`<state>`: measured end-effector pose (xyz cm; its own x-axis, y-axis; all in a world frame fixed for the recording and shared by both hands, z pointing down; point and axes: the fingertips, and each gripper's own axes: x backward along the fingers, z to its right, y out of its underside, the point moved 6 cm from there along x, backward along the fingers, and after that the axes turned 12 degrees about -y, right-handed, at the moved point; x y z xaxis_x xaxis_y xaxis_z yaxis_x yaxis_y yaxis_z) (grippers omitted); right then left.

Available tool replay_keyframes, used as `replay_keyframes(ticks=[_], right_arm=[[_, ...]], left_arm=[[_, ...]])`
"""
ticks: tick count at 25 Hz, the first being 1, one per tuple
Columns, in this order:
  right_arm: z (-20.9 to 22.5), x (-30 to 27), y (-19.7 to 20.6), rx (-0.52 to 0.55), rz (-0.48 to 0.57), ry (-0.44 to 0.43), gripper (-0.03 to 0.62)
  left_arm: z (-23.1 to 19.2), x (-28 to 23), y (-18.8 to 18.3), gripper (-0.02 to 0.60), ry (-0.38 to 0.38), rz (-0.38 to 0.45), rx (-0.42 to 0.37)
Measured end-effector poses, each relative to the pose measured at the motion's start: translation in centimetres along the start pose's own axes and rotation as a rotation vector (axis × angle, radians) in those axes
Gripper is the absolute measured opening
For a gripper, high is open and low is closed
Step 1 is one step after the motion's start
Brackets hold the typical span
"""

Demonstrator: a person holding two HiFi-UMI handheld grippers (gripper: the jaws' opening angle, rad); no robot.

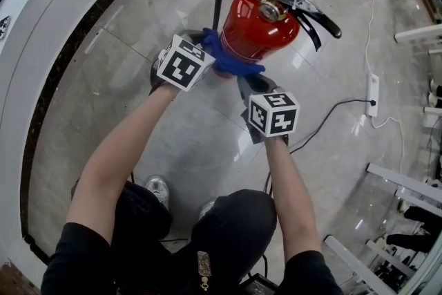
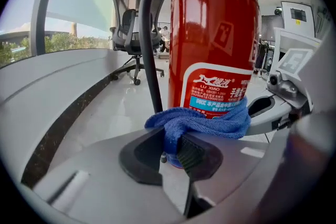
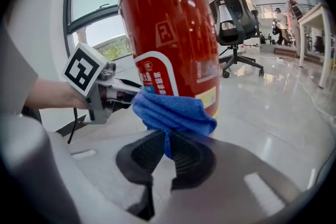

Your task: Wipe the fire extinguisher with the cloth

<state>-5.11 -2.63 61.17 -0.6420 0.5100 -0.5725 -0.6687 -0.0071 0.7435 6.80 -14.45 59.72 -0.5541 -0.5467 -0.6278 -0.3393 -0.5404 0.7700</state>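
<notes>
— Red fire extinguisher (image 1: 259, 27): position?
— Upright on the glossy pale floor (image 1: 173, 138), black hose (image 2: 148, 60) arching up one side.
— Blue cloth (image 1: 231, 60)?
— Wrapped against the cylinder's lower front (across the label's bottom edge), touching it.
— Left gripper (image 2: 170, 152)?
— Jaws clamped on one end of the cloth.
— Right gripper (image 3: 167, 152)?
— Jaws pinched tight on the other end, just beside the cylinder.

Fire extinguisher (image 1: 259, 27): one, far centre.
Cloth (image 1: 231, 60): one.
Grippers: two, left gripper (image 2: 176, 152) and right gripper (image 3: 167, 149).
Marker cubes: two, left cube (image 1: 183, 62), right cube (image 1: 273, 114).
Power strip (image 1: 373, 94): one, right.
</notes>
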Motion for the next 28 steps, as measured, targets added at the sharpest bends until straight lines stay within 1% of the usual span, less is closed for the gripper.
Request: replay_keyframes(ticks=[3,5,8,13,17,22,25,28], right_arm=[[0.9,0.2,0.2,0.011,-0.002,0.007,0.026],[1.4,0.5,0.2,0.018,0.001,0.021,0.026],[2.6,1.2,0.2,0.004,0.018,0.052,0.026],[5.0,2.3,-0.2,0.009,0.026,0.106,0.026],[7.5,2.2,-0.9,0.005,0.040,0.147,0.026],[9.6,1.3,-1.1,0.012,0.032,0.184,0.026],[10.1,0.8,-0.6,0.031,-0.001,0.197,0.026],[9.5,0.1,1.0,0.036,-0.046,0.186,0.026]], left_arm=[[0.3,0.2,0.2,0.054,-0.018,0.020,0.019],[0.7,0.3,0.4,0.054,-0.012,0.011,0.022],[1.7,0.5,1.2,0.052,0.020,-0.020,0.032],[4.3,0.9,3.0,0.054,0.084,-0.082,0.071],[6.6,0.4,3.3,0.054,0.111,-0.100,0.121],[9.2,-0.1,3.9,0.054,0.181,-0.113,0.182],[9.7,-0.7,4.5,0.054,0.170,-0.111,0.207],[8.3,-1.2,5.5,0.054,0.122,-0.123,0.213]])
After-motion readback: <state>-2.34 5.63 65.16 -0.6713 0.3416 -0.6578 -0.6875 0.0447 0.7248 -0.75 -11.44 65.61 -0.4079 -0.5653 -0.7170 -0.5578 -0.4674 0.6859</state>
